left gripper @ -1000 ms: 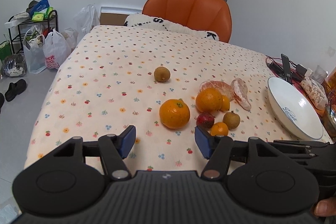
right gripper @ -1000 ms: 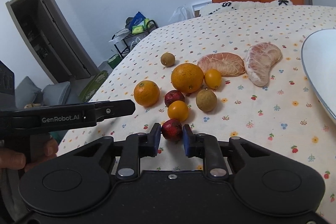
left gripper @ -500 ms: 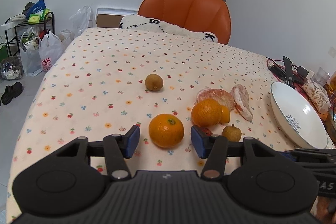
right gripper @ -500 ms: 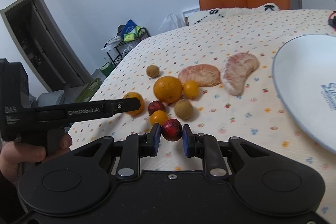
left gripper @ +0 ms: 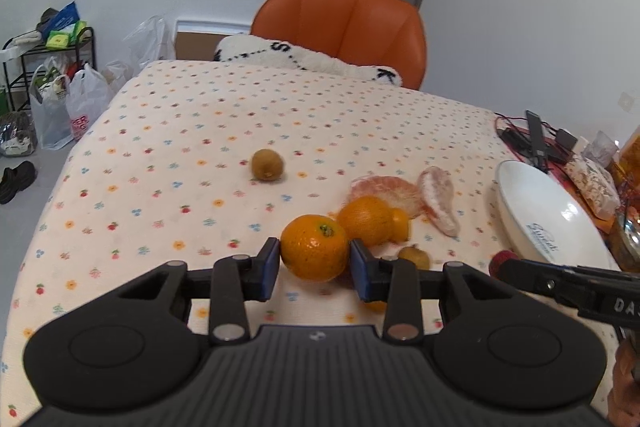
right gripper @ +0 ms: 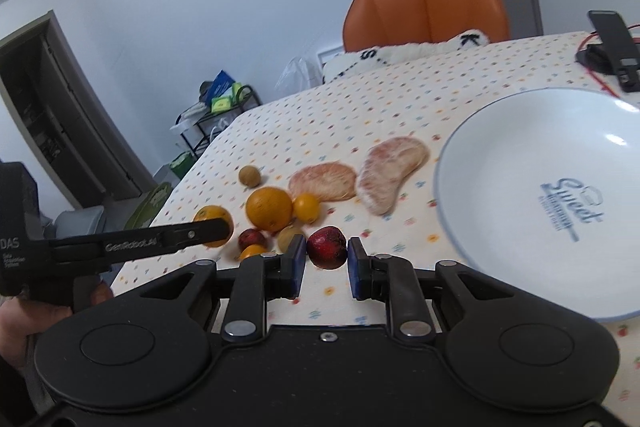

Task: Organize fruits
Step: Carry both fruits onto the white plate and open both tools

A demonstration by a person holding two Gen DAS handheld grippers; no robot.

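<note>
1. The red fruit (right gripper: pixel 327 247), small, round and matte with a slightly rough skin, sits pinched between the blue pads of the right gripper (right gripper: pixel 327 263), lifted off the counter (right gripper: pixel 400 115) and just short of the white plate's (right gripper: pixel 520 187) near rim.
2. To finish this step well, I would carry it over the rim and lower it onto the glazed centre before letting go; the plate is smooth and shallow, so a round fruit dropped from height could roll out.
3. The mandarin (left gripper: pixel 314 247), glossy, dimpled, with a green stem scar, lies between the jaws of the left gripper (left gripper: pixel 314 267). The pads stand at its two sides; whether they press it I cannot tell.
4. A squeeze on the mandarin should be gentle: its skin is soft and yields.
5. Close behind lie a larger orange (left gripper: pixel 366 219), two peeled, fibrous pomelo segments (right gripper: pixel 390 171), and further off a brown, fuzzy kiwi (left gripper: pixel 267 165), all on the flower-dotted cloth.
</note>
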